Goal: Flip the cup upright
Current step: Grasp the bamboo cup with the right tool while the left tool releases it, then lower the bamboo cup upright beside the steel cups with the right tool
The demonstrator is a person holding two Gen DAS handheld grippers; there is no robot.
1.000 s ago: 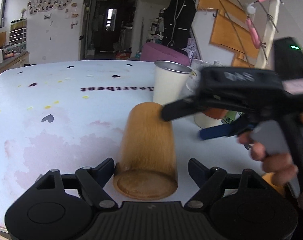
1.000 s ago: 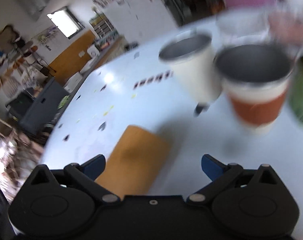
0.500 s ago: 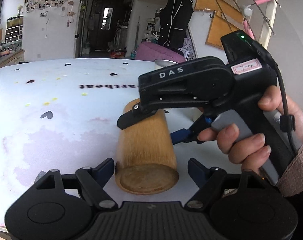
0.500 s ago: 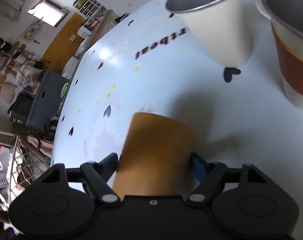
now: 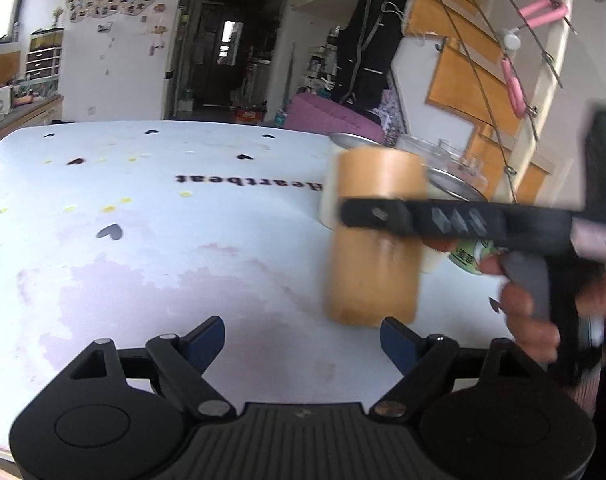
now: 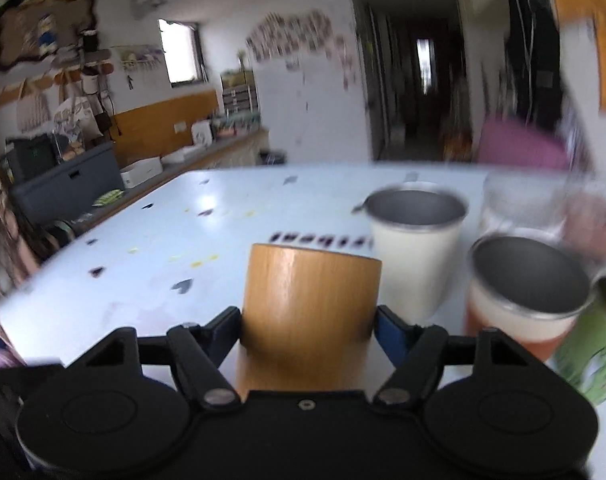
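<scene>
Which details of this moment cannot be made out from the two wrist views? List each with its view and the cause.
- Wooden cup, left wrist view: which end is its mouth; motion blur smears it.
- Wooden cup's top, right wrist view: seen edge-on, so open or closed is unclear.
- Right gripper fingertips, left wrist view: blurred against the cup.
- Green can, right wrist view: label blurred, cut by the edge.
- Glass jar, right wrist view: contents lost to blur.
</scene>
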